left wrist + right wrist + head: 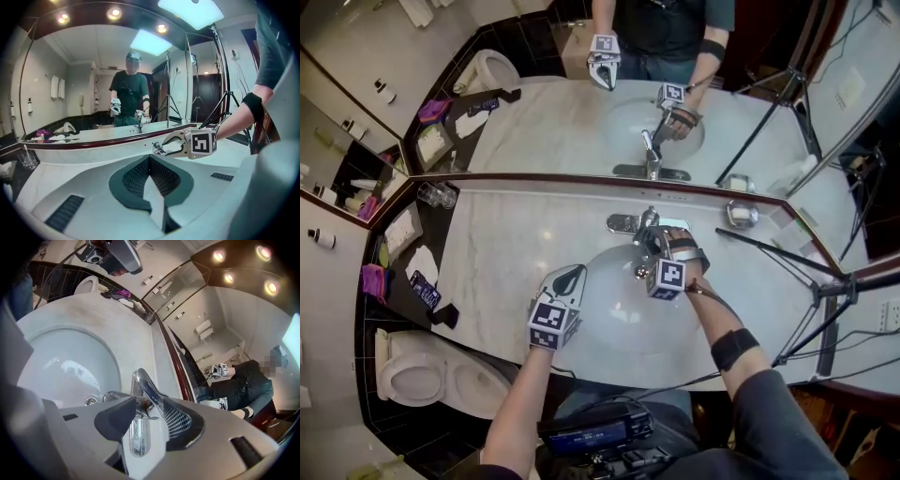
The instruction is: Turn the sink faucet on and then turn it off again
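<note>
The chrome faucet [645, 225] stands at the back of the white sink basin [614, 281], just under the mirror. My right gripper [650, 246] is at the faucet. In the right gripper view its jaws stand wide, one on each side of the faucet's lever handle [149, 391], so my right gripper [150, 411] is open around it. My left gripper [569, 278] hovers over the basin's left rim with its pads [140, 173] pressed together and nothing between them. The left gripper view shows the right gripper [163, 148] from the side. I see no stream of water.
Glass tumblers [438, 194] stand at the counter's back left, and a soap dish [741, 214] at the back right. A black tripod [787, 253] leans in across the counter's right end. A toilet [422, 375] is below left. The mirror [553, 122] backs the counter.
</note>
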Available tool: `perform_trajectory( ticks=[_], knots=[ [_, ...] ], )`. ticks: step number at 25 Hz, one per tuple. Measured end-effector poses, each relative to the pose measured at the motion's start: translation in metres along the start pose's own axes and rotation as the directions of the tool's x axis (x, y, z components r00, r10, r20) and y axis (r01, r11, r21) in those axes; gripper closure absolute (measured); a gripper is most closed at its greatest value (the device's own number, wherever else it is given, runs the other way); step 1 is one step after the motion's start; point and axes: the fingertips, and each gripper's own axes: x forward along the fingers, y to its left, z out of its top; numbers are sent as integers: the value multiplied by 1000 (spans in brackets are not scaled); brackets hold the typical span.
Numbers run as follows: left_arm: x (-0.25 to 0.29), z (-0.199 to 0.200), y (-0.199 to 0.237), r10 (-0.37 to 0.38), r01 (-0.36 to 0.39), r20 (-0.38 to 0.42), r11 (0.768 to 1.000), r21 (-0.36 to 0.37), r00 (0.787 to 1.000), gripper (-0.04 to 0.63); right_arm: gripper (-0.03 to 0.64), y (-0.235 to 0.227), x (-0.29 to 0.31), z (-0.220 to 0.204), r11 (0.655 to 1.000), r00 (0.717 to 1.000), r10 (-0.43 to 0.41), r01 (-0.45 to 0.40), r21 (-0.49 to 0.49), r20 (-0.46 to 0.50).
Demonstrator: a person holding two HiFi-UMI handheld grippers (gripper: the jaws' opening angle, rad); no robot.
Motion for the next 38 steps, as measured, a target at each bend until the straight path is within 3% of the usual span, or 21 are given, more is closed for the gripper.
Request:
perform_trajectory(
  ticks=[7,14,29,33,35,38],
  knots=[
    [0,-4,9,7,-7,-4,1000,-6,1000,595,410,-1,23,8,999,1000,18,-18,-41,1],
    [4,0,13,8,-8,10,1000,-8,1000,595,473,-14,26,13,999,999,34,-34,-1,16],
    [10,1,15,2,-2,5,1000,-7,1000,595,480,-13,29,13,993,994,111,-112,23,14],
    [9,5,12,-11,11,11,1000,-10,1000,595,483,-18,29,12,984,991,135,-137,117,24],
    [9,7,9,-26,26,11,1000,-12,1000,595,485,-24,30,12,966,985,169,-174,191,41],
    [10,5,11,-21,21,8,1000,-13,1000,595,486,-27,31,12,946,972,228,-235,224,56]
  ],
)
